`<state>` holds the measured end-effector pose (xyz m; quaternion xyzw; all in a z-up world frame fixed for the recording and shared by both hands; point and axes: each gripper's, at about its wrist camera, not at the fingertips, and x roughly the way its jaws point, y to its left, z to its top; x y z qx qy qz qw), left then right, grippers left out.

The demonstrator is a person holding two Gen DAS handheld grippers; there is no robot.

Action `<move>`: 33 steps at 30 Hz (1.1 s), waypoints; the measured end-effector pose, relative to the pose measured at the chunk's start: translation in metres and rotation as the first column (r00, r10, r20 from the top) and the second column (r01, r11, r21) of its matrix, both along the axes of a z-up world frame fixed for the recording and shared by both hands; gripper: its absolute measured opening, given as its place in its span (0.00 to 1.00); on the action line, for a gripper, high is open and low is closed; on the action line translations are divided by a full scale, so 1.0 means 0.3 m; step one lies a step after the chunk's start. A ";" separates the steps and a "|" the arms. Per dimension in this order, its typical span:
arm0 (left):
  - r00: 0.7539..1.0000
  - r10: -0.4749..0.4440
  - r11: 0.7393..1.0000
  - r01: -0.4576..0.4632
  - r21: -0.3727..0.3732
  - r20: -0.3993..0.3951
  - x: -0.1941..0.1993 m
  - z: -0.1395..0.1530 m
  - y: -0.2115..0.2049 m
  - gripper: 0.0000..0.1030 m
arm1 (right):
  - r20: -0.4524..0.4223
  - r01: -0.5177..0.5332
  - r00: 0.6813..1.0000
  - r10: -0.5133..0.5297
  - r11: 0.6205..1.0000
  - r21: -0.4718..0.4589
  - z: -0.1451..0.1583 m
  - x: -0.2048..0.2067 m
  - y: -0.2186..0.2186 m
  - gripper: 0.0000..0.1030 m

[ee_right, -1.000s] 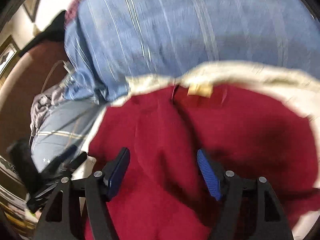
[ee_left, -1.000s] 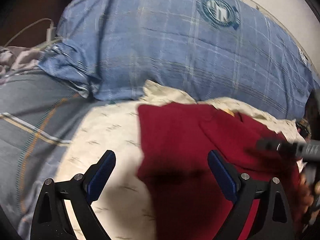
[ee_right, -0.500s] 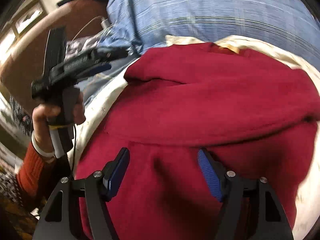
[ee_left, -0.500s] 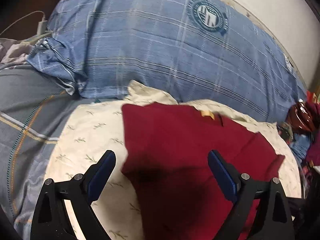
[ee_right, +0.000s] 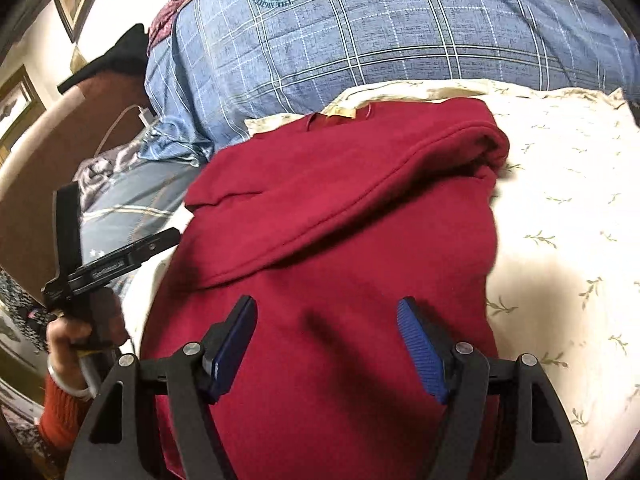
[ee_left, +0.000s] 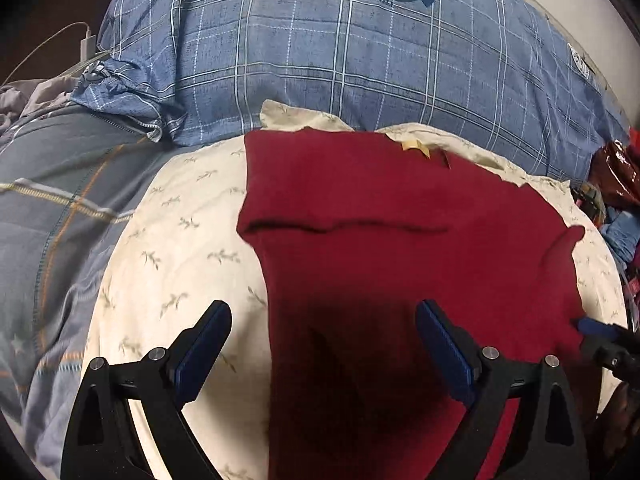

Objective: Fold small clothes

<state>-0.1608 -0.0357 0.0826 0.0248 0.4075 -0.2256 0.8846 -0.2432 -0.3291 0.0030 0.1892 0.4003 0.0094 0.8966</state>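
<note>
While the red top (ee_left: 400, 248) lies spread on the cream sheet (ee_left: 176, 240), filling the centre and lower half of both views, both pairs of tongs hang over it with nothing in them. Left tongs (ee_left: 324, 348), bottom centre of the left view: jaws wide apart, blue pads clear of the cloth, the left pad over the sheet, the right over the top's shadowed lower part. Right tongs (ee_right: 326, 344), bottom centre of the right view: jaws well open too, both pads above red fabric, gripping nothing. One sleeve is folded across the top's body, its edge running as a ridge through the middle of each frame. A tan label (ee_right: 340, 111) shows at the collar, up by the blue plaid pillow (ee_right: 400, 28) that fills the upper part of both views. At lower left of the right view, a hand (ee_right: 72, 340) in a red cuff holds the left tool's handle. A white cable (ee_left: 44, 46) trails at upper left of the left view.
</note>
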 end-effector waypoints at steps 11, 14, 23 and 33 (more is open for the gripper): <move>1.000 0.004 1.000 -0.004 0.005 -0.028 -0.100 0.007 0.004 0.91 | -0.002 0.033 0.999 -0.033 0.999 0.021 -0.009 -0.015 -0.015 0.73; 0.999 0.016 1.000 -0.015 0.009 -0.042 -0.103 -0.002 0.013 0.91 | -0.006 0.043 0.999 -0.043 0.998 0.040 -0.014 -0.024 -0.029 0.73; 0.990 0.033 0.997 -0.042 -0.063 -0.136 -0.052 -0.034 -0.006 0.81 | -0.015 0.061 0.998 -0.060 0.996 0.072 -0.028 -0.041 -0.052 0.73; 0.987 0.039 0.992 -0.057 -0.111 -0.154 0.009 0.000 -0.021 0.19 | -0.011 0.114 0.994 -0.113 0.988 0.107 -0.013 -0.043 -0.125 0.73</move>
